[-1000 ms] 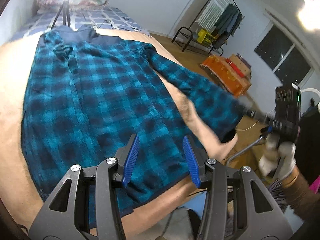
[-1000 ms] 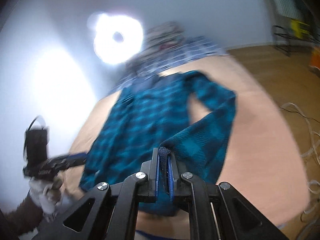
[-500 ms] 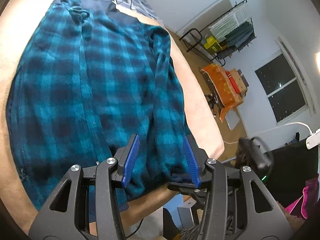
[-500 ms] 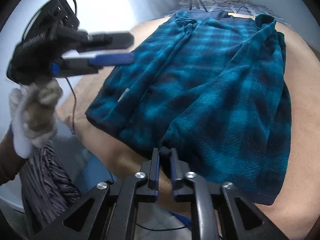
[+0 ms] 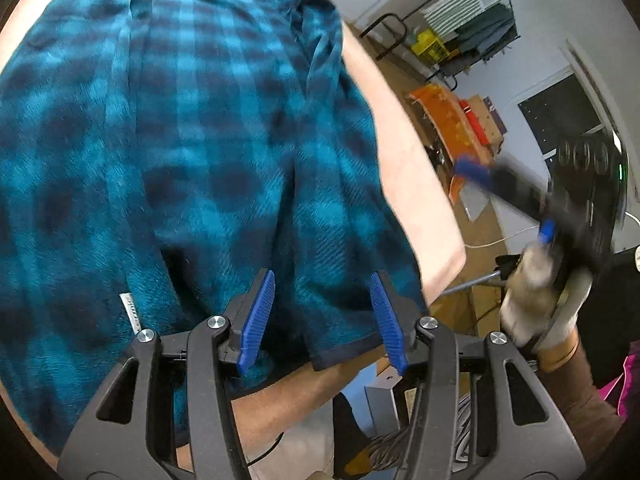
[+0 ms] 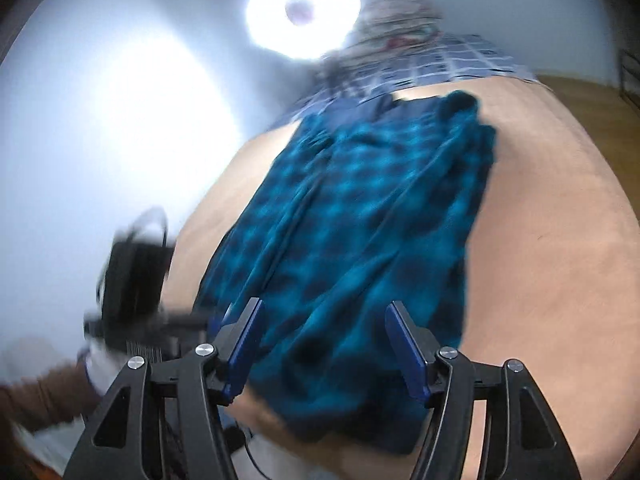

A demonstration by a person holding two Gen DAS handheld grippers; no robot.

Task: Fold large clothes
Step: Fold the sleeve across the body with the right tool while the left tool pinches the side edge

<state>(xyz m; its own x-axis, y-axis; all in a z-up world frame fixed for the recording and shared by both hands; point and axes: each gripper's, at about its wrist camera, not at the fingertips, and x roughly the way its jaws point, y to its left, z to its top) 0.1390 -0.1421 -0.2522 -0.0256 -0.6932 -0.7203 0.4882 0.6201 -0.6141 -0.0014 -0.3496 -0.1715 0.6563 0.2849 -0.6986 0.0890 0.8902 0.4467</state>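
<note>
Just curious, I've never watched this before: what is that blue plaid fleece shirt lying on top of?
The blue plaid fleece shirt lies spread on a peach-coloured bed sheet, bare around its edges. A navy cloth pokes out under the collar. What lies under the shirt's middle is covered.

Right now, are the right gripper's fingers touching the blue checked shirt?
Apart. The right wrist view shows the right gripper open, its fingers wide of the shirt lying on the bed.

Home bedroom. Bed with peach-coloured sheet [image 6: 560, 240] and blue-and-white checked quilt [image 6: 460, 60] against a white wall. Black metal clothes rack [image 5: 476, 32] hung with garments, dark night window [image 5: 560, 120], wooden plank floor [image 5: 404, 76], bright ring light [image 6: 302, 8].
</note>
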